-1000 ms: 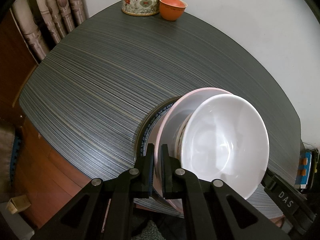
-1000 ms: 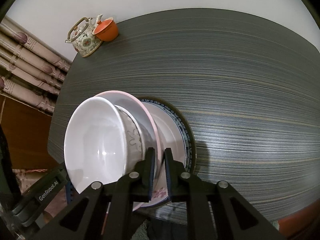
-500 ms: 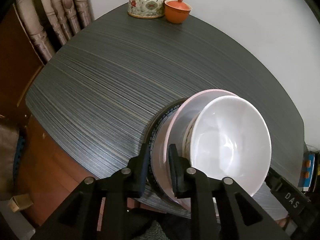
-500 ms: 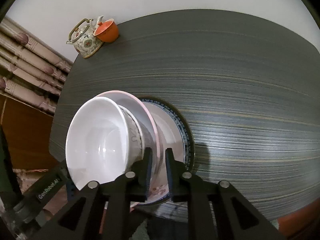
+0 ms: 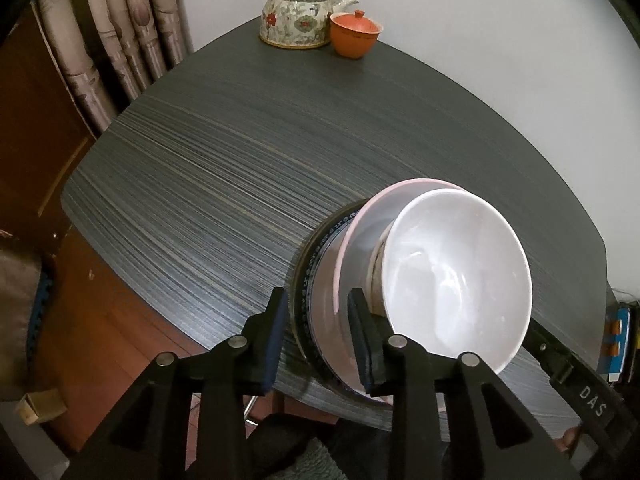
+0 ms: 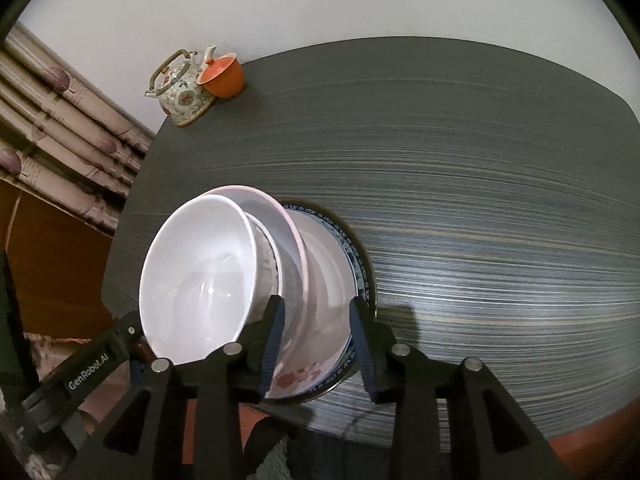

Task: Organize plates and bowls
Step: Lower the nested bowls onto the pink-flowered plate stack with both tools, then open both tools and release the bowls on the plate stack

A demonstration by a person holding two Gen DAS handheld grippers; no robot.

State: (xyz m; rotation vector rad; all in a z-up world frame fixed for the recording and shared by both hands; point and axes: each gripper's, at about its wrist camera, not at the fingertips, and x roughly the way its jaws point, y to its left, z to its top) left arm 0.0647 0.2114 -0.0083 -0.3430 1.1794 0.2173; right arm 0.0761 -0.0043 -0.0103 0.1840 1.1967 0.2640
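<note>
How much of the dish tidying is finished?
Mostly done: the white bowl sits nested on the pink plate, on the blue-rimmed plate. Nothing is held; the left gripper and right gripper are open. Only backing away looks left.

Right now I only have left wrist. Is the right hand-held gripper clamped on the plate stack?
Observer: No. The right hand-held gripper is open, straddling the near rims of the pink-rimmed plate and the blue-rimmed plate.
Operator: Any decoration on the stack hidden from me?
Observer: Yes, red flowers on a plate's near edge, inside that open gap. I cannot tell which plate carries them.
</note>
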